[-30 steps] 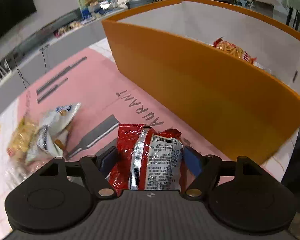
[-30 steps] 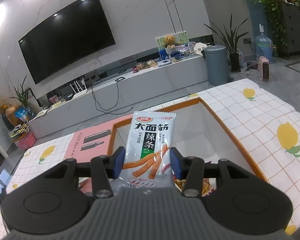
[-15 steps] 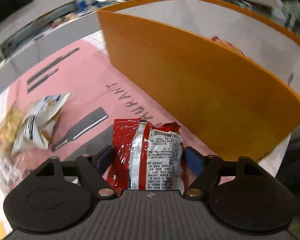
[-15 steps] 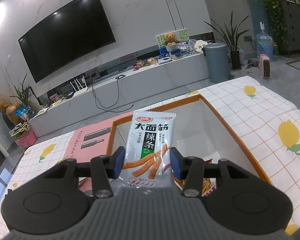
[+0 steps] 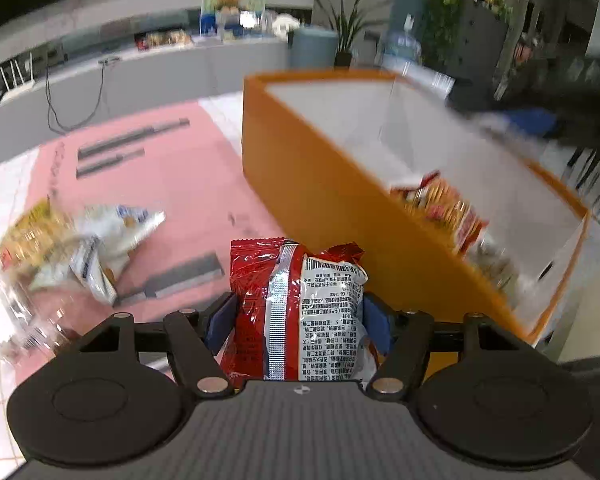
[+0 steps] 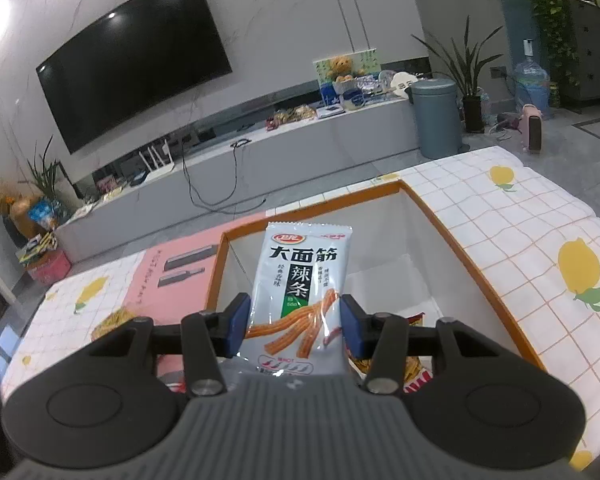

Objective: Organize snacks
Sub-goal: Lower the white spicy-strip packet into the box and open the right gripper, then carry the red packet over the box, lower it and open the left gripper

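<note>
White packet (image 6: 300, 300) reads "大面筋 辣条"; red packet (image 5: 296, 308) shows a barcode.

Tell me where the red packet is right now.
In the left wrist view, the red packet sits between the closing left tool, lifted over the pink mat, left of the orange box.

Black television (image 6: 136, 56) on marble wall above grey console (image 6: 260, 148).

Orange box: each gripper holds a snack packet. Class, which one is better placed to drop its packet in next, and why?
Right. The right gripper holds the white packet over the orange box. The left gripper, jaws closing on the red packet, sits outside the box wall, so probably later.
</note>
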{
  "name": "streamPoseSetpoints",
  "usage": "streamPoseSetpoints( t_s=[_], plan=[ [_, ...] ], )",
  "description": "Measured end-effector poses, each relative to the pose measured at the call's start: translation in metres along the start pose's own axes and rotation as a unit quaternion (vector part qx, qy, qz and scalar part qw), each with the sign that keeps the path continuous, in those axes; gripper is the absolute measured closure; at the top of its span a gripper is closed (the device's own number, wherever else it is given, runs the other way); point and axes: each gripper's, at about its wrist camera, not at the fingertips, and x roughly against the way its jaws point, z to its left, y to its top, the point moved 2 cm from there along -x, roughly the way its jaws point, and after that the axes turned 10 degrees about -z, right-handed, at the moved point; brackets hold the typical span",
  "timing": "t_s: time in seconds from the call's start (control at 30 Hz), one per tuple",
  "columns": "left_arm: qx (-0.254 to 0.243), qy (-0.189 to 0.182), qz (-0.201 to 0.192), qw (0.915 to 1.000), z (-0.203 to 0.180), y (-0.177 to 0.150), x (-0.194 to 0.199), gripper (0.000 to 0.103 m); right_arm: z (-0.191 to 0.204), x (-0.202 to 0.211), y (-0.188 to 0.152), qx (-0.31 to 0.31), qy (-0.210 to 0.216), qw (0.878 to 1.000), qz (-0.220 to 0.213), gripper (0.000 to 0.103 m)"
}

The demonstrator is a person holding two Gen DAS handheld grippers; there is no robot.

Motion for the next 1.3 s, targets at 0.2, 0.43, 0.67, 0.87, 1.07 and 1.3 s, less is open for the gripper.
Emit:
streamPoseSetpoints(
  t_s=[0.2,0.43,0.67,0.87,1.07,1.3],
  plan=[
    [0.027,0.004,-0.039,0.9988,0.006,0.017,0.018,0.026,0.001,-0.014,0.000,0.024,0.000,0.999,0.022,0.056],
    [0.065,0.002,-0.053,0.9965,0.017,0.027,0.020,0.026,0.017,-0.047,-0.009,0.072,-0.007,0.995,0.067,0.056],
    [0.062,0.005,-0.050,0.9968,0.019,0.025,0.018,0.026,0.021,-0.066,-0.024,0.033,0.006,0.994,0.106,0.055],
    [0.069,0.008,-0.047,0.9965,0.024,0.025,0.019,0.026,0.020,-0.057,-0.032,0.025,0.024,0.990,0.135,0.041],
    [0.075,0.005,-0.050,0.9959,0.023,0.027,0.021,0.026,0.015,-0.032,-0.022,0.023,0.030,0.994,0.107,0.033],
    [0.086,-0.001,-0.066,0.9941,0.016,0.035,0.039,0.026,-0.010,-0.008,-0.006,-0.025,0.020,0.997,0.064,0.032]
  ],
)
